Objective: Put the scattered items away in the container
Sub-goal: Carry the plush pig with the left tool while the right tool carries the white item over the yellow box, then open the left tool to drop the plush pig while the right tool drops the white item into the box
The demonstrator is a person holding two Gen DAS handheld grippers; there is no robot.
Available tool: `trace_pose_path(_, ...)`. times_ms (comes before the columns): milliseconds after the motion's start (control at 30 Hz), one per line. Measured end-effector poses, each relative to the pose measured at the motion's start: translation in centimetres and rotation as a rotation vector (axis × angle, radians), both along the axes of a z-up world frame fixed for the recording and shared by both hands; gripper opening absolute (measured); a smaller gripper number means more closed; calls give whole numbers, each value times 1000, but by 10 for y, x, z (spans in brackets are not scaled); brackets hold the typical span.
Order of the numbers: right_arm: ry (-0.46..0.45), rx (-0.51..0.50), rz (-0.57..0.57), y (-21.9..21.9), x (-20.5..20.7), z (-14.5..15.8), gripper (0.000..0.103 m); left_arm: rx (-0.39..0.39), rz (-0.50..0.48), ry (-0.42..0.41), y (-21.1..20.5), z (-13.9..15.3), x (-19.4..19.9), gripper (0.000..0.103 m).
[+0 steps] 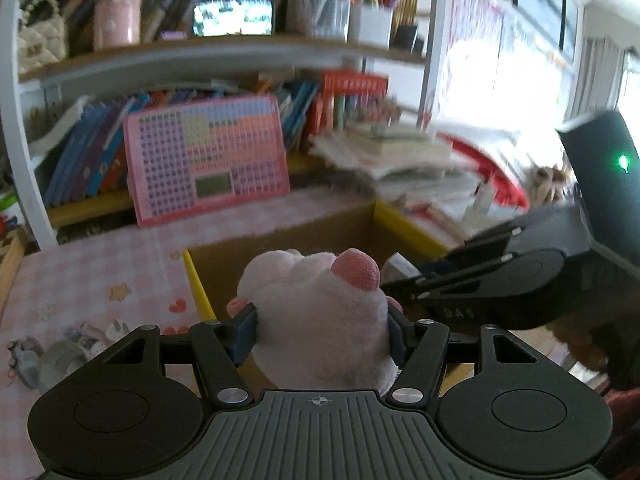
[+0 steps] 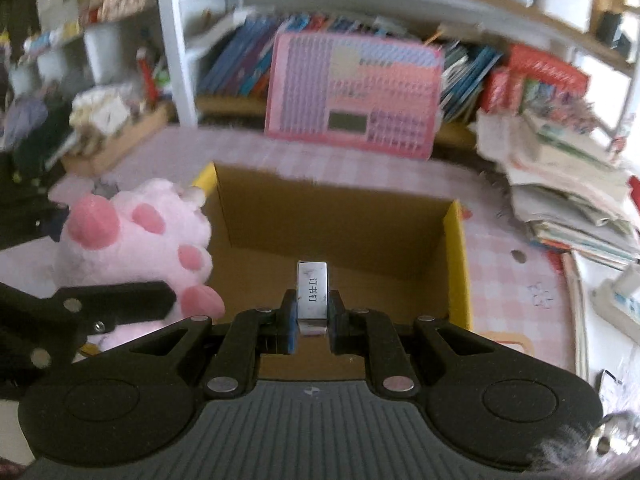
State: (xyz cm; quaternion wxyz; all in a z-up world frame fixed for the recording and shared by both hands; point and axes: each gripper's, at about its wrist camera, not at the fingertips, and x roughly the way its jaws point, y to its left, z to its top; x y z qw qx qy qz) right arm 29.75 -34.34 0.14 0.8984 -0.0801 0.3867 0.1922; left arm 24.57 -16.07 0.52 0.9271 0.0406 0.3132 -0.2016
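left jaws clamp plush paw (image 1: 320,320) | right jaws clamp staple box (image 2: 312,294) | over carton (image 2: 456,248)

A pink chart board (image 2: 354,98) leans against shelved books (image 2: 236,60) beside stacked papers (image 2: 568,184).

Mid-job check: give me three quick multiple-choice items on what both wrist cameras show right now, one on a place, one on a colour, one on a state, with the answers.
1. Where is the small silver box in the right gripper?
A. over the open cardboard box
B. on the bookshelf
C. on the paper stack

2. What colour is the plush paw?
A. green
B. pink and white
C. blue

3. How does the left gripper stand?
A. open and bare
B. shut on a book
C. shut on the plush paw

Answers: 1 A, the cardboard box interior lies right behind it. 2 B, pale fur with pink pads. 3 C, the jaws press its sides.
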Motion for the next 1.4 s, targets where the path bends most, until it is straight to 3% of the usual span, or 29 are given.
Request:
trace_pose_path(233, 86, -45, 65, -3, 29, -28, 14, 88, 0, 62, -17, -22, 17, 64)
trace_pose_path(633, 151, -49, 108, -2, 45, -42, 14, 105, 32, 108, -23, -33, 28, 66)
trace_pose_path(867, 145, -30, 102, -4, 46, -41, 15, 109, 38, 105, -27, -34, 27, 73)
trace_pose_path(1033, 108, -6, 89, -8, 42, -34, 41, 92, 66, 49, -25, -26, 21, 74)
trace_pose_path(1233, 41, 41, 53, -16, 33, -19, 55, 57, 125, 8, -17, -10, 10, 76)
trace_pose_path(1400, -46, 89, -2, -24, 16, -1, 71, 30, 193, -65, -6, 11, -11, 87)
